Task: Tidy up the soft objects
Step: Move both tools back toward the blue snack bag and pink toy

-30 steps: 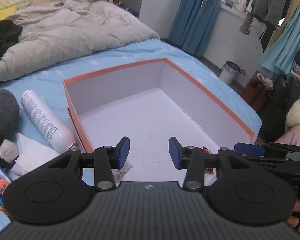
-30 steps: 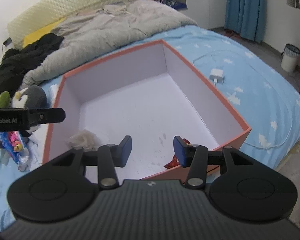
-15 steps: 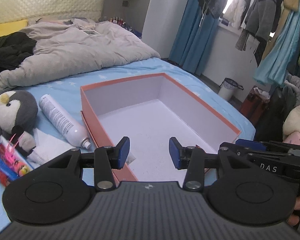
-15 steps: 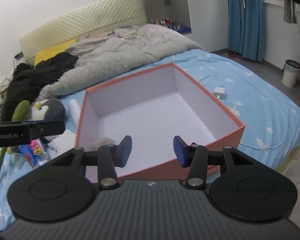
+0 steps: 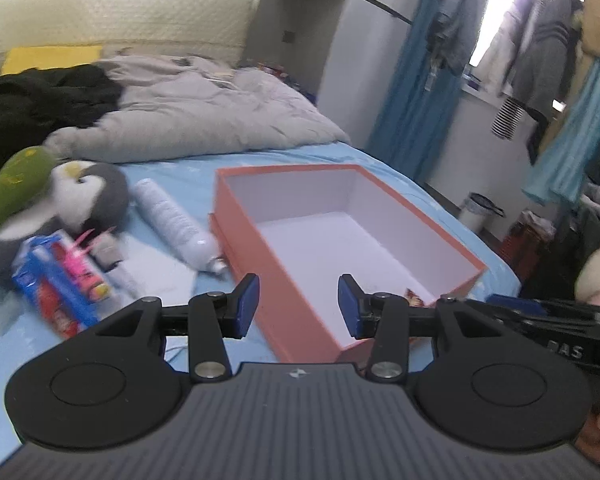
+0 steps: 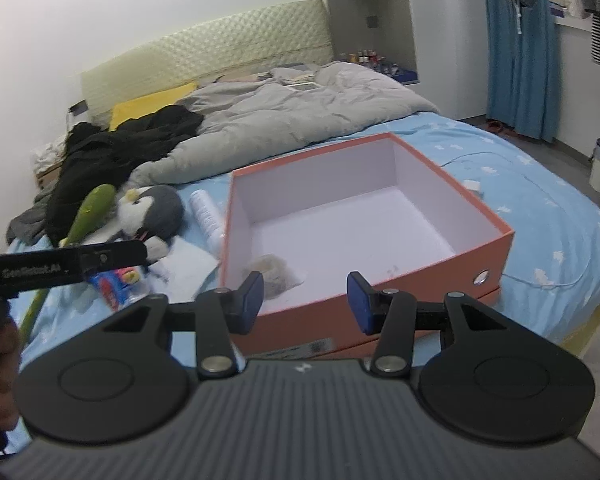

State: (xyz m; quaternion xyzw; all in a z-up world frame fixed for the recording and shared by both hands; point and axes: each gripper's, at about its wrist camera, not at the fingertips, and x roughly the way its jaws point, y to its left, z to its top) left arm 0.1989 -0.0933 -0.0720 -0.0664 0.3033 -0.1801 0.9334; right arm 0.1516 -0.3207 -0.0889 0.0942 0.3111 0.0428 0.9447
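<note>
Our left gripper [image 5: 298, 306] and right gripper [image 6: 305, 303] hover with jaws apart and empty before the orange box [image 6: 496, 236] on the blue bed [image 6: 560, 216]. The penguin plush [image 6: 150, 210] and green plush [image 6: 90, 210], still to be boxed, lie just left of it beside a white spray can [image 5: 172, 222]. We judge a hasty reach could snag the can or snack packet [image 5: 56, 284] instead.

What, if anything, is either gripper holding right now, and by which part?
Nothing is held. The left gripper and right gripper are both open with empty jaws, in front of the orange box.
</note>
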